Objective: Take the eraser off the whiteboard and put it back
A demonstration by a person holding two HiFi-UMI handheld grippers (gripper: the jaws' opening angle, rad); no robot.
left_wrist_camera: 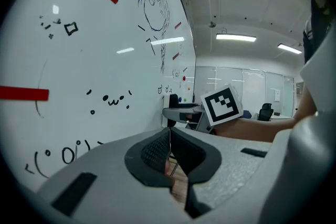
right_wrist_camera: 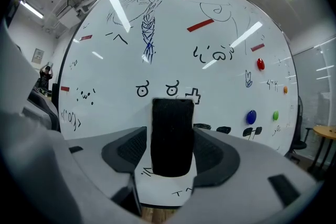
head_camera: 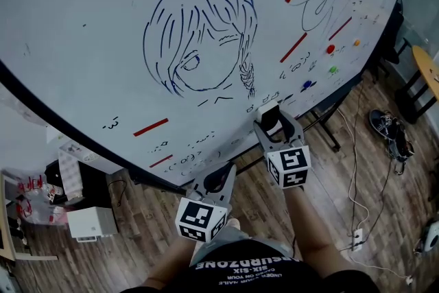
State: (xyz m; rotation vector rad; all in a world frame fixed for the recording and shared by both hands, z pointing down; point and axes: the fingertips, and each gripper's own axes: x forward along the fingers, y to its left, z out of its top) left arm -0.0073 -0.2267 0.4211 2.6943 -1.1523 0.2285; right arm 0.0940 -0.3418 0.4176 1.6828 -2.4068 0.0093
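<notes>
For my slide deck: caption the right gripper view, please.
Close-up: the right tool grips the black eraser before the doodle-covered whiteboard.

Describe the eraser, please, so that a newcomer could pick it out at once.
Start at the big whiteboard and go below the blue head sketch to its lower edge, where the right gripper reaches in. The eraser is gripped between its fingers: an upright black block, unlike the small round coloured magnets nearby.
</notes>
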